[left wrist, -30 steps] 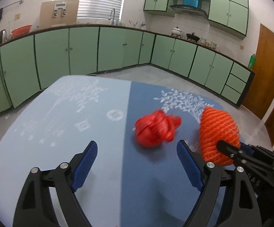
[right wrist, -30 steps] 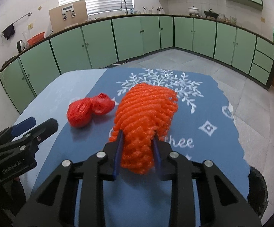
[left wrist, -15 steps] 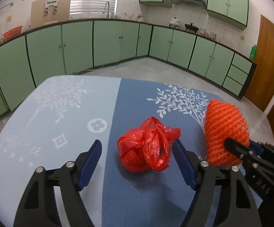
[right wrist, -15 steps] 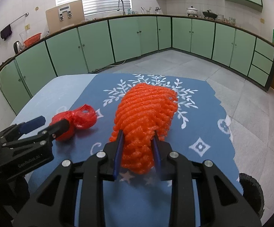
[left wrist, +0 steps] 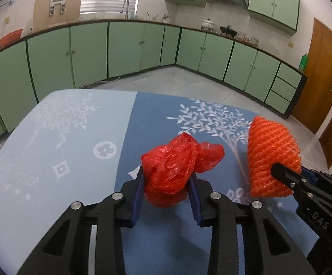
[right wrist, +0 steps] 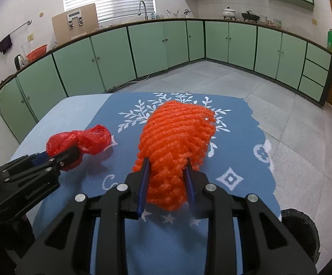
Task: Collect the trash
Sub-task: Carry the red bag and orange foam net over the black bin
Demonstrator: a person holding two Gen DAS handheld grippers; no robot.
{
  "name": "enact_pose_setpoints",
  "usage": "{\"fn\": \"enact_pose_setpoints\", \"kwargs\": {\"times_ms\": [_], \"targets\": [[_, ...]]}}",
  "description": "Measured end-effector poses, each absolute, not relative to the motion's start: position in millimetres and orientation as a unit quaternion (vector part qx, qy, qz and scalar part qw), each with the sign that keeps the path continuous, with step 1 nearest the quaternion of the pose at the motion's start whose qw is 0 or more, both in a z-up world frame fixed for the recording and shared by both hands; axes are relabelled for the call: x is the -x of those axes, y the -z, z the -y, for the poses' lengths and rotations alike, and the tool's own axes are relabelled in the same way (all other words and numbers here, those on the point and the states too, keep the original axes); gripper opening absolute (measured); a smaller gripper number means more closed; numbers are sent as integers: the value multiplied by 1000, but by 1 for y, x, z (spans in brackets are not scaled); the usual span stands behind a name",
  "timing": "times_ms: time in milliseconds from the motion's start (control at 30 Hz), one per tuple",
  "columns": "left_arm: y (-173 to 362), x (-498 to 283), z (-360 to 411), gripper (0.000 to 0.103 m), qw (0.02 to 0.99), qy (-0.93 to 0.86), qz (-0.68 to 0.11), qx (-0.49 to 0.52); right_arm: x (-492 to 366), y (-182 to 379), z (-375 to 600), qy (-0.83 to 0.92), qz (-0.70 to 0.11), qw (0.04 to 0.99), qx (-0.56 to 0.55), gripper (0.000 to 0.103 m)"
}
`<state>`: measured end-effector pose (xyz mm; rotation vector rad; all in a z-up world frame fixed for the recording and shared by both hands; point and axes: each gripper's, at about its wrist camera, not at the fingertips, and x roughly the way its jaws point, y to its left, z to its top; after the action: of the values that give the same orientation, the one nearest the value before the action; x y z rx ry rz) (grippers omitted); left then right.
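Left gripper (left wrist: 166,183) is closing on the red plastic bag (left wrist: 172,167) on the blue tablecloth (left wrist: 74,183), pads squeezing its bulk; light, crinkly, slippery, so bite deep; right gripper (right wrist: 166,178) pinches the soft, springy foam net (right wrist: 177,142).

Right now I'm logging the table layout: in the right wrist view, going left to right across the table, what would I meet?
Left gripper closing on the red plastic bag → orange foam net pinched between the right gripper's fingers → torn right edge of the blue tablecloth.
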<state>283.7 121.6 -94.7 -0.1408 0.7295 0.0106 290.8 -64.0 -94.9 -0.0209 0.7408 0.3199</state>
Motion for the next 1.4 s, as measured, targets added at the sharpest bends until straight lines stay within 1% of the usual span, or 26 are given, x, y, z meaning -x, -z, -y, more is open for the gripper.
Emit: {"fn": "enact_pose_setpoints", "kwargs": {"times_ms": [200, 800, 1000, 1400], "targets": [[76, -256, -108, 35, 937, 10, -344, 61, -277, 75, 73, -155, -349, 924, 4, 28], [37, -175, -61, 35, 942, 58, -325, 59, -195, 27, 122, -149, -312, 938, 4, 28], [30, -154, -32, 35, 942, 84, -319, 51, -169, 17, 151, -131, -300, 945, 0, 28], [22, -137, 49, 35, 939, 151, -308, 20, -135, 20, 229, -74, -292, 953, -8, 28]]}}
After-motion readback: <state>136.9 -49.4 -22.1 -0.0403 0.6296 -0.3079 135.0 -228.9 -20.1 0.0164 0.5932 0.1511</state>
